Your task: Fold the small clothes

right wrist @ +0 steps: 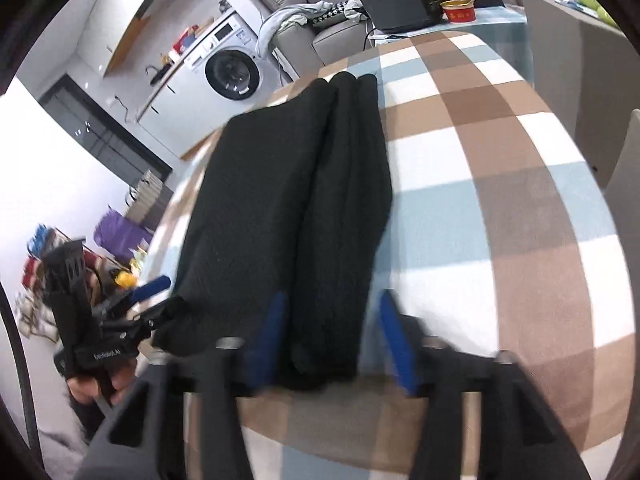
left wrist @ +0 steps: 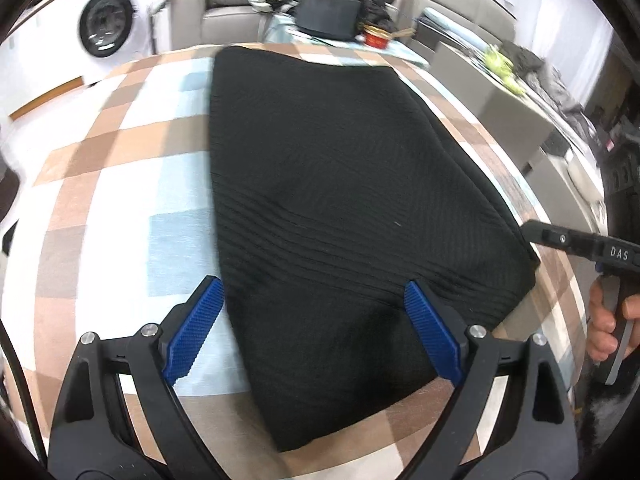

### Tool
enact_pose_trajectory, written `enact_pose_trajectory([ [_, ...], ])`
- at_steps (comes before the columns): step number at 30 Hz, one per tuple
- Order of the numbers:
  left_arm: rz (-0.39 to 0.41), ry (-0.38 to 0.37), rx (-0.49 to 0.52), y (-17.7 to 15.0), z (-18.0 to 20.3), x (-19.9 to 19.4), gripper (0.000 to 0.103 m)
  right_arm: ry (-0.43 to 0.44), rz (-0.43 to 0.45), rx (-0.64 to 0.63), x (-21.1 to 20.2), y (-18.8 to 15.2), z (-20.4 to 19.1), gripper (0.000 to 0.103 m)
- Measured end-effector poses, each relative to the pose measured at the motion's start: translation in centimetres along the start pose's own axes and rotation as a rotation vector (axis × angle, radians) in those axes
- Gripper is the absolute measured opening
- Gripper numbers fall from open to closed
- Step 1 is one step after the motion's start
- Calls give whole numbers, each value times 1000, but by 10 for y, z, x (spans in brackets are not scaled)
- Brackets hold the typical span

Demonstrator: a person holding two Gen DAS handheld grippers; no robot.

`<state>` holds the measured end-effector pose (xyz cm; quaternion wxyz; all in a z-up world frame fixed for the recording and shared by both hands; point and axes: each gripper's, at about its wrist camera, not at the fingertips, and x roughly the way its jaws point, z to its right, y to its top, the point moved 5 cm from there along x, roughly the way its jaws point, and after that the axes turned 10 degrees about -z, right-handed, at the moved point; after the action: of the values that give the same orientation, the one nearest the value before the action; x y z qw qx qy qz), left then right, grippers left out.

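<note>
1. A black ribbed garment [left wrist: 340, 184] lies folded flat on the bench [left wrist: 120, 184], which wears a checked cloth of brown, white and pale blue. It runs from the near edge of the bench toward the far edge, roughly along the middle.
2. In the right wrist view the same garment [right wrist: 288, 200] shows several lengthwise folds stacked side by side; the layers are blurred, so their count cannot be told.
3. The left tongs [left wrist: 316, 324] are spread wide over the garment's near end. One blue pad sits just off the cloth's left border and the other over the fabric; whether either touches it is unclear.
4. The right tongs [right wrist: 332, 340] are also spread, straddling the near end of the garment's right-hand folds. Motion blur smears their pads and arms, so contact cannot be judged.
5. From the left wrist view, the right tool is cut off by the frame edge; only its black body and part of the right hand [left wrist: 612, 320] show, beside the garment's near right corner.
6. From the right wrist view, the left tongs [right wrist: 152, 296] reach the garment's near left corner, with the left hand [right wrist: 96, 384] half hidden under the tool.
7. Beyond the far edge stand a washing machine [left wrist: 108, 24], a black box [left wrist: 328, 16] and a red tub [left wrist: 376, 38], all soft with blur.
</note>
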<state>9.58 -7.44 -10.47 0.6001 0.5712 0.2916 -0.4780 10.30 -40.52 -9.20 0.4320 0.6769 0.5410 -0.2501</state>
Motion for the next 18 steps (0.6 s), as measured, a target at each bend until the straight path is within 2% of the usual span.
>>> enact_pose_trajectory([
  [4,4,41,-64,-3,-23,-5,91,13,-25,7,14,11,-9,61],
  [6,-4,41,-97,-4,-33,-4,91,-18,-25,-12,19,14,-15,66],
  [11,-22,8,-125,-9,-44,3,89,-124,-44,-76,32,10,-20,64],
  [12,-31,2,-126,-9,-46,7,88,-129,-33,-81,32,10,-20,58],
  [13,-36,-6,-126,-9,-46,9,83,-111,-40,-80,34,11,-20,46],
  [15,-40,-42,-128,-9,-46,13,71,-69,-36,-45,35,10,-19,38],
  [16,-30,-55,-121,-7,-43,13,61,-60,-32,-35,36,10,-19,35],
  [17,-26,-73,-108,-4,-40,15,45,-56,-31,-31,37,10,-20,34],
  [18,-31,-75,-99,-2,-39,17,43,-58,-31,-31,38,11,-21,33],
])
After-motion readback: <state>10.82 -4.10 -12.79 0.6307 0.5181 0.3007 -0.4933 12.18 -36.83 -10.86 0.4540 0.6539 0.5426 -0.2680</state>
